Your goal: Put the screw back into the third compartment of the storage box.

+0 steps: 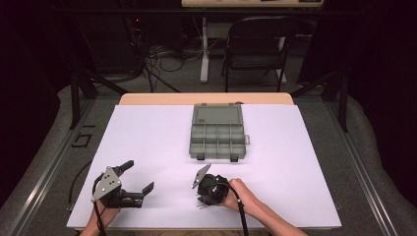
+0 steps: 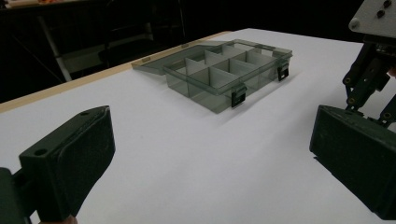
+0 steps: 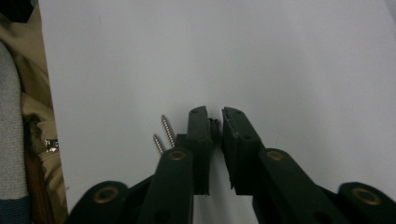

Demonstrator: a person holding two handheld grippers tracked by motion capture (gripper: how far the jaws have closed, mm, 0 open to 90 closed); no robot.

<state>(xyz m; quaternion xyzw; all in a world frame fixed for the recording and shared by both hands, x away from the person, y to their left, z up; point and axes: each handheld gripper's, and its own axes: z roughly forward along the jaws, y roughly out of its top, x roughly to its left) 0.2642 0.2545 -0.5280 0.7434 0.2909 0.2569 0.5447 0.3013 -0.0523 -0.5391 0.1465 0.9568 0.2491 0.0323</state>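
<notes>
Holds the right gripper (image 3: 215,120) low over the white counter (image 3: 280,56), fingers (image 3: 198,140) drawn nearly together with only a thin slit left between the pads. Pinches a small dark speck at the very tips, too small to tell what it is. Leaves two silver screws (image 3: 163,135) lying loose on the counter just beside the left-hand finger in the right gripper view, outside the slit, side by side and roughly parallel to the finger, points aimed away from the camera. Cannot tell whether the nearer screw touches the finger.

Keeps the left gripper (image 1: 138,175) resting at the near left of the counter, well apart from the screws, fingers (image 2: 70,154) spread wide with bare counter between them.

Looks past both grippers to a grey, see-through organiser box (image 1: 192,142) in the middle of the counter, well apart from either hand. Shows its lid (image 1: 218,116) swung fully open and lying flat on the far side, latches (image 2: 238,97) hanging at the near wall. Shows rows of small compartments split by upright dividers, with bare floors visible in each.
</notes>
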